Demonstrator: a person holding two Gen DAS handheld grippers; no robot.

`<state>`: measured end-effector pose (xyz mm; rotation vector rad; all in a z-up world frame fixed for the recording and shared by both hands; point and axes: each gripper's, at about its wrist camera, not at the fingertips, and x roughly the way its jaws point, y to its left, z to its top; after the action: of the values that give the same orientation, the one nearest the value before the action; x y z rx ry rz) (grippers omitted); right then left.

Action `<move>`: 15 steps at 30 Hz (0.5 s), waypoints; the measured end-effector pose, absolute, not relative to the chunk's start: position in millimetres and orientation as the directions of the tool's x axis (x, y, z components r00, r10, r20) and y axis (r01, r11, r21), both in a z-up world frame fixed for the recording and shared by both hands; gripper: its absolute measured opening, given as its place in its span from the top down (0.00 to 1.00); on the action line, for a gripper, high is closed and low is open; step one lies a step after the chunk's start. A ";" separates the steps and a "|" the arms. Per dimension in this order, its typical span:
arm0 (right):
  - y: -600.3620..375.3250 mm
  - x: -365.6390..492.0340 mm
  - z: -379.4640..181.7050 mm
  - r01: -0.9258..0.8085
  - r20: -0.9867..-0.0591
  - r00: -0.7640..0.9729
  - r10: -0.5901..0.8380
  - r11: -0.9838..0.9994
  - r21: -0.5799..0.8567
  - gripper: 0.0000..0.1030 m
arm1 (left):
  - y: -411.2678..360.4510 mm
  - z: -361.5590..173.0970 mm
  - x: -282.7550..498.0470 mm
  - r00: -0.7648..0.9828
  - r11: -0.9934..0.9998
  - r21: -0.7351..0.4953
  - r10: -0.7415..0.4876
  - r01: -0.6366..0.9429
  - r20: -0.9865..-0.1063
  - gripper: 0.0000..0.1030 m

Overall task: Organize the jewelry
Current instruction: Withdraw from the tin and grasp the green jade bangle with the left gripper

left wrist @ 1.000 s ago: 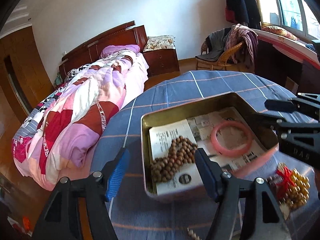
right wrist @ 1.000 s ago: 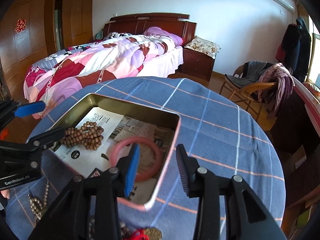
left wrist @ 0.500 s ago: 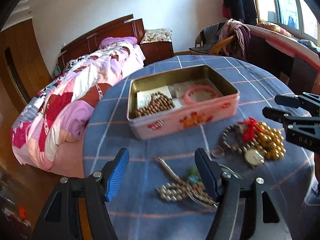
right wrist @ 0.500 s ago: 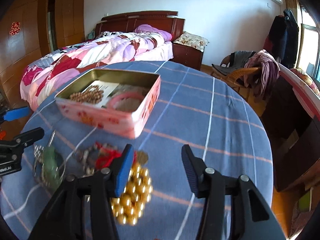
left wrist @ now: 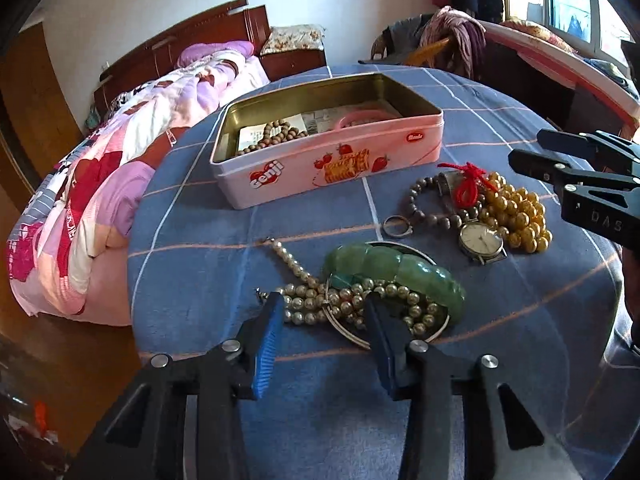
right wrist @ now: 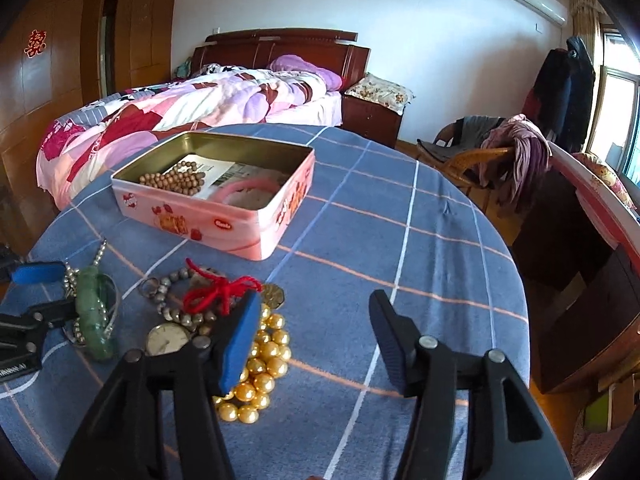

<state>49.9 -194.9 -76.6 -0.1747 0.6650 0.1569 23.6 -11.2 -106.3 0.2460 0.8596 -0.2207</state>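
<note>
The left tongs (left wrist: 320, 312), closing but not yet pinching, straddle the pearl necklace (left wrist: 308, 304) beside the green bracelet (left wrist: 394, 270); the right tongs (right wrist: 314, 328) gape empty.

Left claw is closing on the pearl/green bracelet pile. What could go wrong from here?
1. The left claw, its jaws just closing, straddles the white pearl strand, which is tangled with the thin silver bangle and green jade bracelet: lifting may drag all three.
2. A dangling strand could snag the pink biscuit tin rim.
3. The right claw, jaws just opening, hovers nearby: collision risk.
</note>
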 end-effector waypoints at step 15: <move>-205.8 50.7 -82.4 -0.176 -0.627 0.775 0.079 0.980 -0.094 0.42 | 0.7 -58.6 17.0 0.702 0.945 0.028 -0.222 0.326 -0.677 1.00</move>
<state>50.7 -205.8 -82.4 -0.1503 0.6710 0.1389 17.0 0.7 -58.6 0.1503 0.7316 -0.3067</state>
